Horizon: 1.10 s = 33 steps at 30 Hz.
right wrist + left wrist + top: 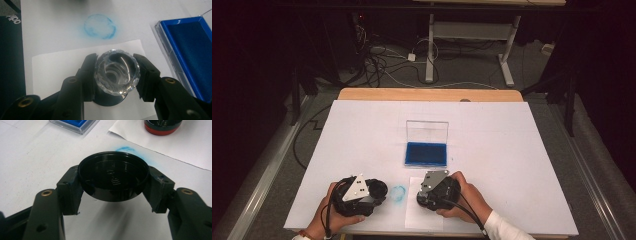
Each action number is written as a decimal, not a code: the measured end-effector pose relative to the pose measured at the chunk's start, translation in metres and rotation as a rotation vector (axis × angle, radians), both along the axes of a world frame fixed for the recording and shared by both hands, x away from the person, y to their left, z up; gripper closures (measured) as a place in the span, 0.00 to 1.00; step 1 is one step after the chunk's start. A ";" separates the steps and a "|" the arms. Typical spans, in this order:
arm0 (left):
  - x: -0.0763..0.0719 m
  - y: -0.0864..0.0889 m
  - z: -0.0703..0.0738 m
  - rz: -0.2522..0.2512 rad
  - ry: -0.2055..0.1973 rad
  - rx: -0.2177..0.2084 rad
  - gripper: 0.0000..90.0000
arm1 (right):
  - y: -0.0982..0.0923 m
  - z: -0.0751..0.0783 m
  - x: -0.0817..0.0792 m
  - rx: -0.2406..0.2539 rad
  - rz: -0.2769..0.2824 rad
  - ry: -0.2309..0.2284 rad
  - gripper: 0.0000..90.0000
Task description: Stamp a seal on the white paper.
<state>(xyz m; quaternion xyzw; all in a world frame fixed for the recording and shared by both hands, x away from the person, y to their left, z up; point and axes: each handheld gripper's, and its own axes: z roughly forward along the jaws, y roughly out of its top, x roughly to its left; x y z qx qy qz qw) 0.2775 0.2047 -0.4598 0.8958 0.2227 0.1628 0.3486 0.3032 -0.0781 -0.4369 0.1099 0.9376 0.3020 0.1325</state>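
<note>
My left gripper [378, 192] [113, 177] is shut on a round black cap [113, 176], held hollow side up just above the table. My right gripper [422, 199] [117, 72] is shut on the clear faceted knob [117, 72] of a stamp, whose black base rests on a white paper sheet [423, 216] [57, 65]. The left gripper view shows the stamp's black-and-red foot [162, 126]. A smudged blue ink ring [398, 194] [100, 26] lies on the table between the two grippers. Farther back, a blue ink pad [426, 153] [187, 50] sits in a clear case with its lid [427, 131] standing upright.
A white board [512, 150] covers the table, with a wooden edge [427, 94] at the back. A dark blue thing with lettering [10, 62] lies at the left in the right gripper view. Cables and a desk frame [429, 50] stand on the floor beyond.
</note>
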 end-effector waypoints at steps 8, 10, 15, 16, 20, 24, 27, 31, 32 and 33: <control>0.000 -0.001 -0.001 -0.004 0.009 0.003 0.41 | 0.002 0.000 -0.003 -0.013 -0.007 -0.017 0.64; 0.000 -0.001 -0.001 -0.004 0.010 0.003 0.41 | 0.001 0.000 -0.002 -0.012 -0.005 -0.017 0.64; 0.000 -0.001 -0.001 -0.010 0.015 -0.001 0.41 | 0.001 0.000 -0.002 -0.008 -0.003 -0.016 0.64; 0.000 -0.001 -0.001 -0.012 0.016 -0.004 0.41 | 0.001 0.000 -0.002 -0.007 -0.005 -0.014 0.64; 0.000 -0.002 -0.001 -0.012 0.018 -0.001 0.41 | 0.001 0.000 -0.001 -0.008 -0.002 -0.007 0.64; 0.000 -0.001 -0.001 -0.010 0.020 0.002 0.41 | 0.001 0.000 0.000 -0.007 -0.002 -0.003 0.64; 0.000 -0.001 0.000 -0.009 0.020 0.001 0.41 | 0.000 0.000 0.000 -0.002 -0.001 0.002 0.64; 0.000 -0.001 -0.001 -0.012 0.021 0.003 0.41 | -0.002 -0.001 0.002 0.014 -0.005 0.015 0.64; 0.000 -0.001 -0.001 -0.013 0.022 0.002 0.41 | -0.002 -0.002 0.002 0.021 -0.006 0.017 0.64; 0.000 -0.001 -0.001 -0.013 0.021 0.002 0.41 | -0.003 -0.001 0.002 0.016 0.000 0.017 0.64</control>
